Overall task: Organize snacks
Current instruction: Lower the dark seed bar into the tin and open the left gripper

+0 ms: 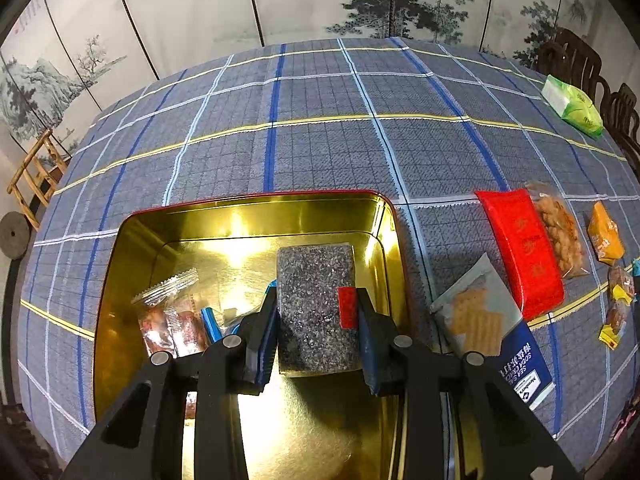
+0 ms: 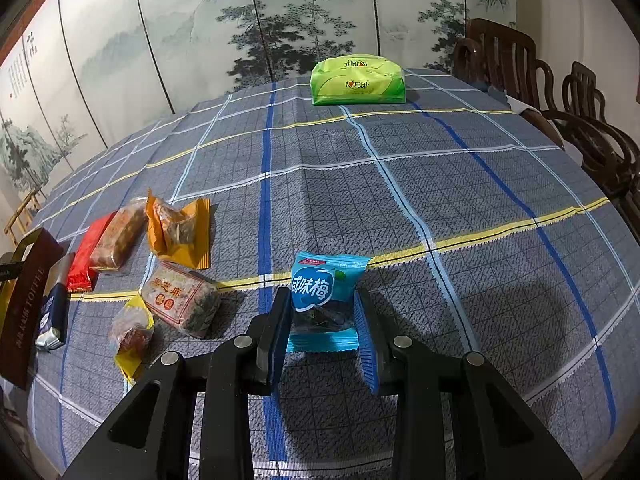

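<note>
Now, step in hand: loading loose snacks into the gold tin (image 1: 140,240) on the desk (image 1: 320,140).
Left gripper (image 1: 316,320): fingers pinch a dark speckled bar (image 1: 312,304), held over the tin floor near its right wall.
Right gripper (image 2: 324,320): fingers pinch a blue plum packet (image 2: 320,296) above the desk.
Next move: judged, lower and release the bar beside the wrapped sweets (image 1: 172,320), then bring the packet across.

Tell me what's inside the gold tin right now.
Inside the gold tin, the left tool holds a dark speckled block. Clear-wrapped reddish snacks lie on its left, with a blue wrapper beside them. The tool's arms cover the tin's near end.
</note>
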Available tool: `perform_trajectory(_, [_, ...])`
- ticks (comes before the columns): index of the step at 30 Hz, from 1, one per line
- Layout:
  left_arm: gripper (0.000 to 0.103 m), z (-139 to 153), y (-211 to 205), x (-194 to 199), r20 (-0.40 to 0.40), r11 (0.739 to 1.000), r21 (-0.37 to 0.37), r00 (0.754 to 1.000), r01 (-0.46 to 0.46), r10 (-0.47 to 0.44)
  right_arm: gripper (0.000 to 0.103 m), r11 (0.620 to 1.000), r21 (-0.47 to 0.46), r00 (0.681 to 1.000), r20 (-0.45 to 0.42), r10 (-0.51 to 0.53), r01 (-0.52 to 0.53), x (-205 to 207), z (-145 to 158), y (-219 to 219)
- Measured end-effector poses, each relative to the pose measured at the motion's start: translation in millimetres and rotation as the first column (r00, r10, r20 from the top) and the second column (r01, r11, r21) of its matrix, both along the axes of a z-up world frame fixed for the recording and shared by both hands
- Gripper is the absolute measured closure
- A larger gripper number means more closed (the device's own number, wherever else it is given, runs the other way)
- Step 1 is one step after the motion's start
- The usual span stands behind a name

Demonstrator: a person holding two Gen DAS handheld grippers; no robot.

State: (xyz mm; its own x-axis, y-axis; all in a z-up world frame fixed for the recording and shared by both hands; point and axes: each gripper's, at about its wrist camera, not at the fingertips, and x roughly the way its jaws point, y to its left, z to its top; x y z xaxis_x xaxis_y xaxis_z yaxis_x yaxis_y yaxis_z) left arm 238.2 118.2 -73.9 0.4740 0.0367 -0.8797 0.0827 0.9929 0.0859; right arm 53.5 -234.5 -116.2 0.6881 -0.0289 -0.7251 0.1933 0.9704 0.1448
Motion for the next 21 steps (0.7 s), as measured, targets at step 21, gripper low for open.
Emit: perform_trajectory(21, [0.057,41.6,6.9,-64.5,0.14,0.997,0.073,0.99,-0.037,0.026,0.071,1.0,0.005,1.0,-0.026,-0.013,0.013,-16.2,1.6,-1.6])
